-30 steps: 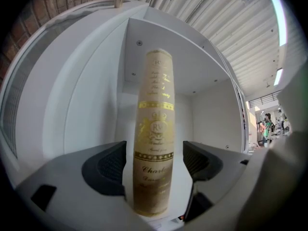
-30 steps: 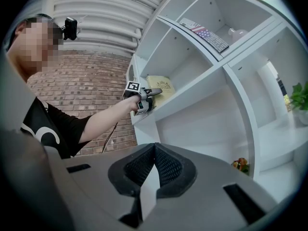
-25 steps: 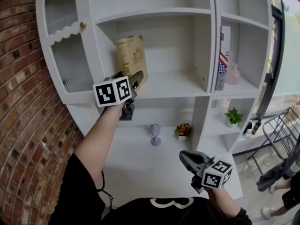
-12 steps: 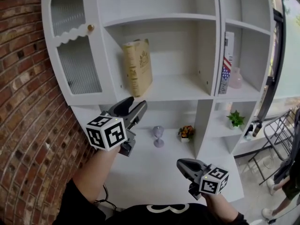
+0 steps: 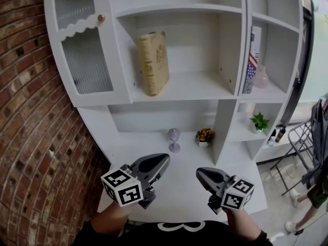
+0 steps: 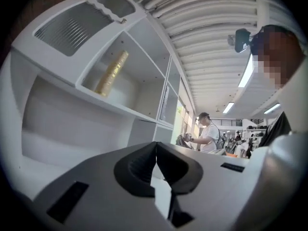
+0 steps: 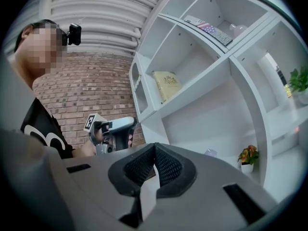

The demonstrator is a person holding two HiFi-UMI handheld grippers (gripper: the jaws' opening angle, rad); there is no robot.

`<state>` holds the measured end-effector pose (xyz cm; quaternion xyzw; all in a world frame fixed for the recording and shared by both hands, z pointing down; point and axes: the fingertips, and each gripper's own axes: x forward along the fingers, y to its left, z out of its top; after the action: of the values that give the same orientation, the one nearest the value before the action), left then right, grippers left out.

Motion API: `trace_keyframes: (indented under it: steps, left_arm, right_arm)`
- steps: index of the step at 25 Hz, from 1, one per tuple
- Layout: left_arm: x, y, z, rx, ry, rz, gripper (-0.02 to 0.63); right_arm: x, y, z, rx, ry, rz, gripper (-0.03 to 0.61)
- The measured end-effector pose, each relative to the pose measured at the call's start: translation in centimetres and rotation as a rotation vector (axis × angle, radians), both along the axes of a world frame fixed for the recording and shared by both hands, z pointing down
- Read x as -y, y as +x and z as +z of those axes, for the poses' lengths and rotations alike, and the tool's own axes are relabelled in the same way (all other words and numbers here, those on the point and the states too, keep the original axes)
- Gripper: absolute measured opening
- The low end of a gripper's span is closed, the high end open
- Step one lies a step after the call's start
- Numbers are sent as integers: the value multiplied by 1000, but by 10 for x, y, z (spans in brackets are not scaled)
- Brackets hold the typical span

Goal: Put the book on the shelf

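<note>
A tan book [image 5: 152, 63] with gold print stands upright on the middle shelf [image 5: 195, 88] of the white cabinet, leaning slightly against the compartment's left wall. It also shows in the left gripper view [image 6: 111, 73] and the right gripper view [image 7: 167, 84]. My left gripper [image 5: 164, 160] hovers low over the white counter [image 5: 179, 191], far below the book. Its jaws have just been closing and are now shut, with nothing between them [image 6: 155, 150]. Beside it, my right gripper [image 5: 200, 172] is also shut and empty [image 7: 154, 153].
On the counter's back stand a purple goblet [image 5: 174, 137] and a small flower pot [image 5: 204, 136]. The right compartments hold a flag-spined book [image 5: 251, 60], a pink vase [image 5: 260, 78] and a green plant [image 5: 259, 122]. A brick wall [image 5: 31, 137] borders the left. A person [image 5: 318, 188] stands at right.
The left gripper has drawn back from the book and come down to counter level, and its jaws have closed empty. The book stays on the shelf. The right gripper has hardly moved.
</note>
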<state>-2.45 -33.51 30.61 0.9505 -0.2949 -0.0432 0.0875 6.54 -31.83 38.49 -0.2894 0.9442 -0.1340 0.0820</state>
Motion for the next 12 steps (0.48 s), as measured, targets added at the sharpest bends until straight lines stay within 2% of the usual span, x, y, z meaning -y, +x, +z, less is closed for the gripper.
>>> trace_keyframes:
  steps: [6, 12]
  left_arm:
    - [-30, -4, 31, -90, -75, 45, 3]
    - [-48, -5, 52, -85, -62, 20, 3]
  right_arm:
    - [-15, -6, -11, 22, 40, -8, 11]
    - [-28, -10, -10, 22, 43, -24, 11]
